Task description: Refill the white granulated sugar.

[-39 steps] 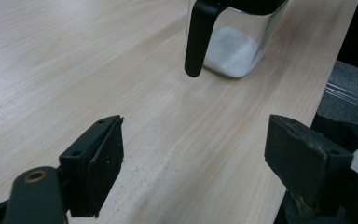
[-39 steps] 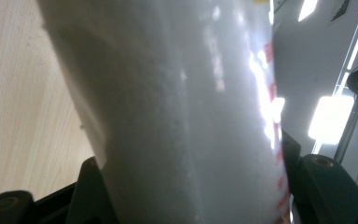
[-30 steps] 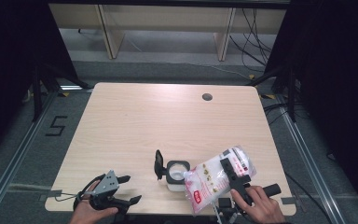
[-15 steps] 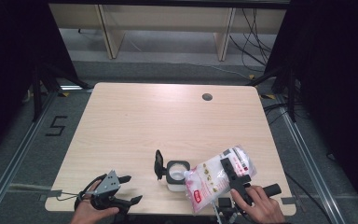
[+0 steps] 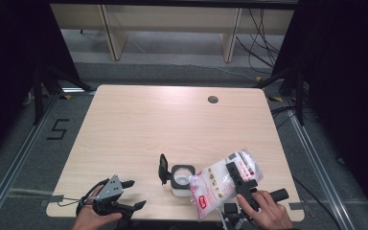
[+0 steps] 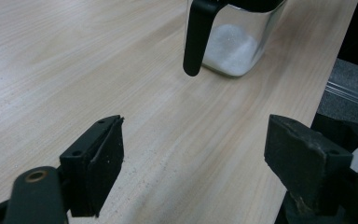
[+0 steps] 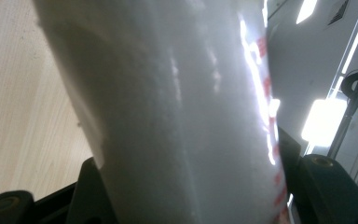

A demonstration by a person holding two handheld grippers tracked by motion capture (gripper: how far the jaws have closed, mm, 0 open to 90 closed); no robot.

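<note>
**Pouring from bag to jar at the table's near edge**

Tipping a clear bag (image 5: 223,184) of white grains, the right gripper (image 5: 242,184) holds it slanted in the high view, low corner down at the mouth of a small jar (image 5: 182,179). The tilt looks chosen to let the grains run out by their own weight. The jar stands near the front edge of the table (image 5: 172,120), its black lid (image 5: 163,168) flipped up on the left side, likely so the opening is free for the bag. The left gripper (image 5: 127,194) lies at the front left corner, apart from the jar, seemingly parked while the other hand works. Its jaws stand spread, with nothing between them.

In the left gripper view, the two black pads (image 6: 98,168) stand wide apart over bare wood, touching nothing. Ahead of them the jar (image 6: 235,46) shows a shallow heap of white grains at its bottom, so by the look of it the filling has some way to go. The lid (image 6: 196,37) hangs down in front of the glass.

In the right gripper view, the bag (image 7: 177,112) sits squarely between the jaws, which press in on it from either side. They are part-way closed, held apart by the bag's bulk: a firm hold on a soft load. Red print shows along its right edge, and the table (image 7: 23,102) lies off to the left.
</note>
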